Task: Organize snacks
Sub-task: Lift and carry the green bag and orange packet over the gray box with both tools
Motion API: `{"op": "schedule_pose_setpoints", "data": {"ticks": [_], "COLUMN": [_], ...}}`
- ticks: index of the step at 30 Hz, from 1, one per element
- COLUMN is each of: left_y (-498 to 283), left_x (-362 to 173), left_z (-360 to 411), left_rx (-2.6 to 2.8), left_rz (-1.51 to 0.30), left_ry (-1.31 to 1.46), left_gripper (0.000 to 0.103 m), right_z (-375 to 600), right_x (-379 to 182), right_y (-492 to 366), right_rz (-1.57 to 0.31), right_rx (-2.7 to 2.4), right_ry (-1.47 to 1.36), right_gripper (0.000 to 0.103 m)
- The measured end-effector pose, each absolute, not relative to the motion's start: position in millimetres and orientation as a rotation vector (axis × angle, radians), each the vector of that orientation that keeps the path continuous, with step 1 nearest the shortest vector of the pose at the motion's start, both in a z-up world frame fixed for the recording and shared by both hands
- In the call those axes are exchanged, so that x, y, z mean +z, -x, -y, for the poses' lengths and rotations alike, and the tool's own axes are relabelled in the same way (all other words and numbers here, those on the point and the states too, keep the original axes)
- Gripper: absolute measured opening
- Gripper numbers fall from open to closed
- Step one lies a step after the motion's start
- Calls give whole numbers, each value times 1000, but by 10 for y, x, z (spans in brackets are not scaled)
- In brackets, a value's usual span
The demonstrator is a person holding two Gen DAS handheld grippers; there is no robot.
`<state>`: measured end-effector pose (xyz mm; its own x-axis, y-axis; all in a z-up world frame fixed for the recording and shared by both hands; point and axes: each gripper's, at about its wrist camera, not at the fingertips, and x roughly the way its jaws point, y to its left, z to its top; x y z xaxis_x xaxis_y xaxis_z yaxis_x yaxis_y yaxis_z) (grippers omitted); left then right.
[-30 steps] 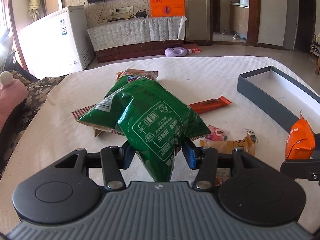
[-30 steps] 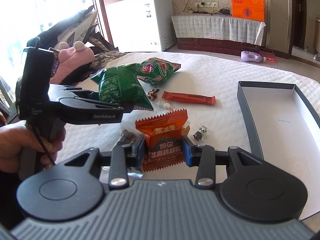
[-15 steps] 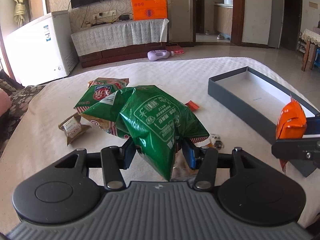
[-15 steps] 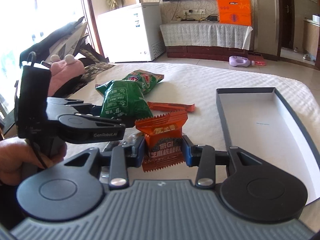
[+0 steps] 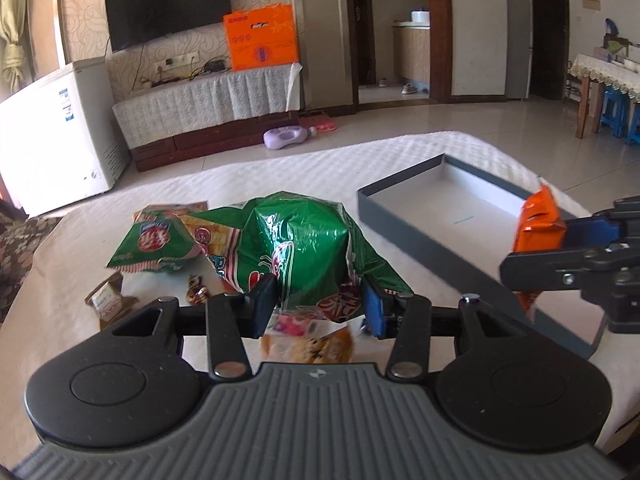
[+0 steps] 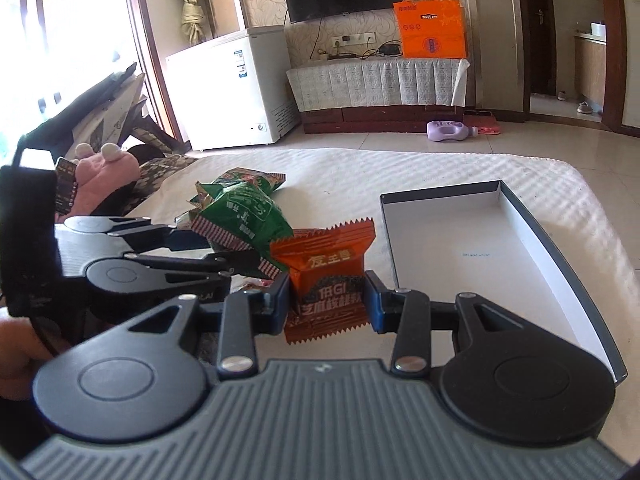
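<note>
While clamping green bag (image 5: 304, 248), left tool (image 5: 320, 308)

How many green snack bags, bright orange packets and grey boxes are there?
Green snack bags: 2, the held green bag in the left gripper and the loose green bag lying behind it.
Bright orange packets: 1, the orange packet in the right gripper.
Grey boxes: 1, the grey box.
Total: 4
</note>
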<state>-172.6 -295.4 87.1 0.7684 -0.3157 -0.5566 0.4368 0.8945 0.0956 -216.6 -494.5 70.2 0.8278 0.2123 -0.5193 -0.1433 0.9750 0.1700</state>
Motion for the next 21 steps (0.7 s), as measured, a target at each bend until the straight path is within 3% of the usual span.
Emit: {"op": "schedule_pose_setpoints", "data": {"ticks": [10,21], "left_y": [1754,1559], "left_x": [962,1271], "left_z": [3289,4104], "left_rx": [-458,-573], "left_rz": [-506,-397], "left_ry": [-251,-292], "left_gripper": [42,41], "right_z": [5182,5467], "right_x": [754,726], "right_y": [2210,2238], "right_rz": [-532,-537], "right_rx": [116,11], "right_ry": [-155,-174], "right_gripper": [42,42]}}
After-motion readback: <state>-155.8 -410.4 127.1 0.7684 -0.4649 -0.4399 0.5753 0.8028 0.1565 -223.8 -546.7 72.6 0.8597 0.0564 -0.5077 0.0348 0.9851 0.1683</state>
